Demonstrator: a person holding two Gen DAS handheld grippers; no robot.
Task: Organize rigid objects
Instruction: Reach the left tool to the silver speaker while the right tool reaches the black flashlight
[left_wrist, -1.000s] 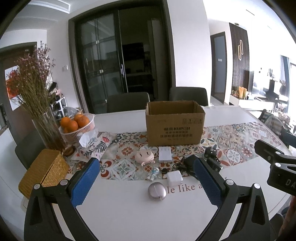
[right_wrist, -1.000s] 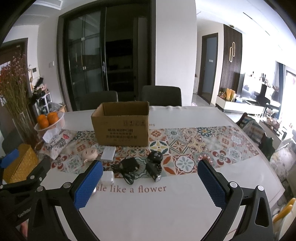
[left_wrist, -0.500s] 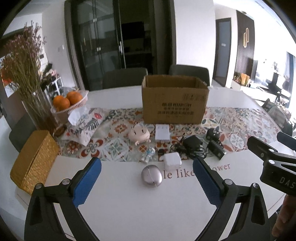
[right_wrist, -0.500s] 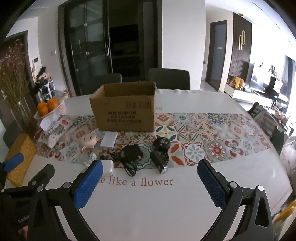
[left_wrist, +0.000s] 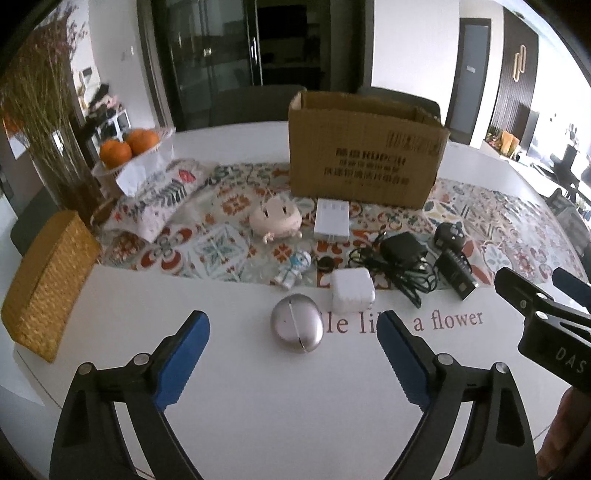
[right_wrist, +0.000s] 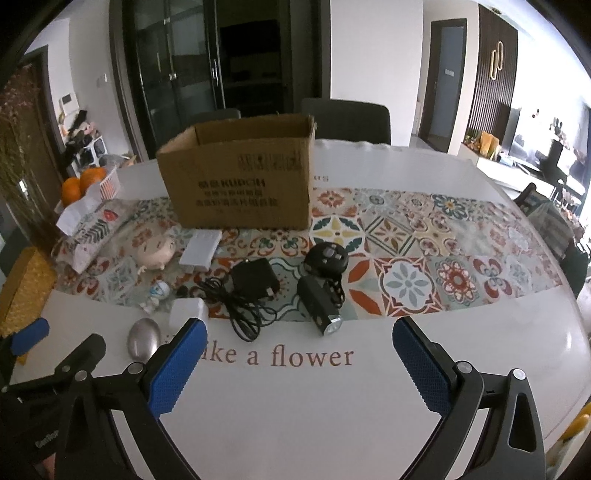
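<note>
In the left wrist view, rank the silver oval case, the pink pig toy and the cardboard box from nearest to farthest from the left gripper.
1. Silver oval case: on the bare white table, just ahead of the left gripper, between its fingers.
2. Pink pig toy: farther back, on the patterned runner.
3. Cardboard box: farthest, behind the toy, slightly right.

Both the left gripper (left_wrist: 291, 354) and the right gripper (right_wrist: 299, 363) have black frames with silver screws. Their fingers (left_wrist: 183, 360) carry blue textured pads; white lettering marks the bodies
</note>
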